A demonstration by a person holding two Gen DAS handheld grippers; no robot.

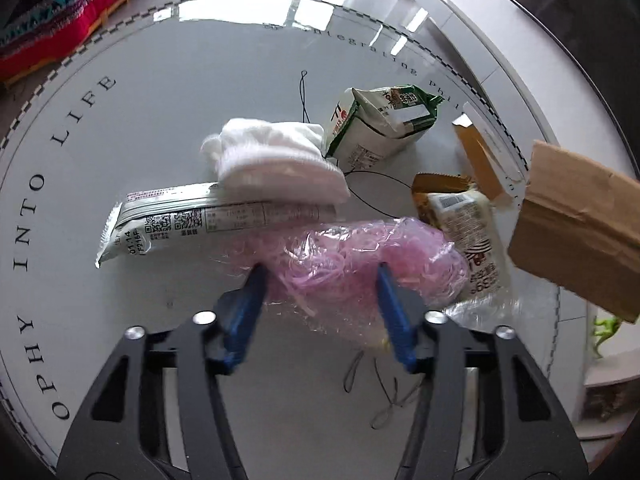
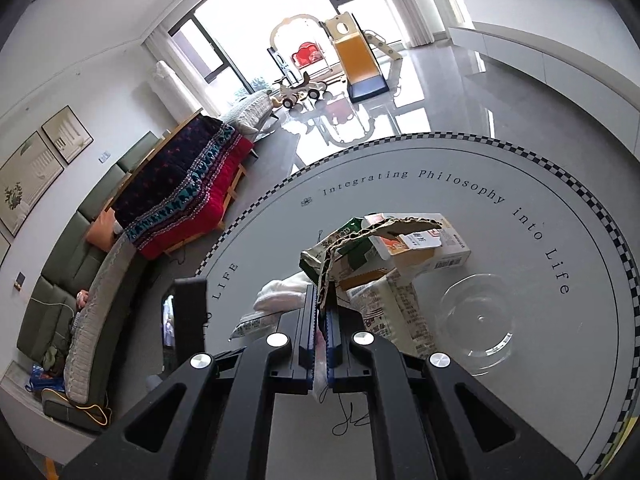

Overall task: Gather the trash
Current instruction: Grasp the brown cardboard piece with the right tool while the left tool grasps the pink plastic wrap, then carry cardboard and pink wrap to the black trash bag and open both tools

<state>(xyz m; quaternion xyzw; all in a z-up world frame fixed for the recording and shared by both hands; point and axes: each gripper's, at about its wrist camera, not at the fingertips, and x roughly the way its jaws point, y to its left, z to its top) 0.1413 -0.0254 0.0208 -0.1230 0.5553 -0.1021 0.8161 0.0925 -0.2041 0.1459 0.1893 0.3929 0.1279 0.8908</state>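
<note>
left gripper (image 1: 320, 280) straddles the pink plastic bag (image 1: 360, 260) beside the white cloth (image 1: 276, 160), fingers not clamped; right gripper (image 2: 319, 304) pinches cardboard (image 2: 360, 236).

Both views are bright and lit by daylight, which enters through the tall windows (image 2: 280, 32) at the far end of the room, where the panes are overexposed to white. The glossy floor (image 2: 360, 116) and round table (image 1: 160, 120) carry strong glare patches; shadows are soft and faint. Fisheye distortion bends straight lines toward the dark corners, and the cardboard piece (image 1: 576, 224) at the left view's right edge shows slight motion blur.
</note>
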